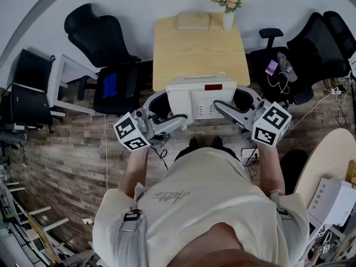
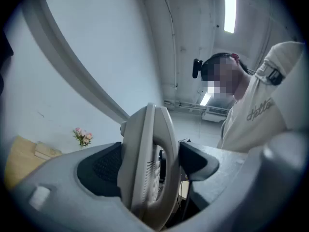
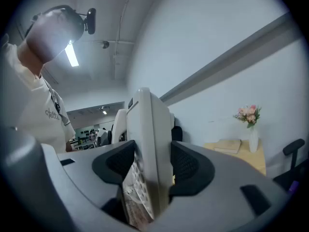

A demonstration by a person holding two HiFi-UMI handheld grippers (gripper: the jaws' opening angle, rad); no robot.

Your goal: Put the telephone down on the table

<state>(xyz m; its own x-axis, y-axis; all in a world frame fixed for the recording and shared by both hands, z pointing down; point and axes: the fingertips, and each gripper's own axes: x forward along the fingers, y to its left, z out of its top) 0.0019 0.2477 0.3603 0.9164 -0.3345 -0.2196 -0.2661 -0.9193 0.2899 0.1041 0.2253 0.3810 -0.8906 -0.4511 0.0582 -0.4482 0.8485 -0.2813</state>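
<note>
- Between the person's chest and the near edge of the table (image 1: 200,54), one off-white desk telephone (image 1: 201,96) hangs in the air over the wooden floor, not yet set down.
- Left gripper (image 1: 167,109) is clamped on the telephone's left edge, its jaws spread wide because body and handset together are thick there.
- Right gripper (image 1: 236,103) is clamped on the opposite edge, a pad pressing each face near the keypad.
- Holding it from both sides probably keeps the broad body level and stops the handset slipping off its cradle.
- The table's near half lies bare, which looks like the sensible landing spot. The far end carries one vase of flowers (image 1: 228,4) and one flat book-like thing (image 1: 193,20).
- Count: one telephone, two grippers, one table, one vase.
- Black office chairs (image 1: 94,32) flank the table. There are at least two, though overlapping dark shapes make an exact count unsure.
</note>
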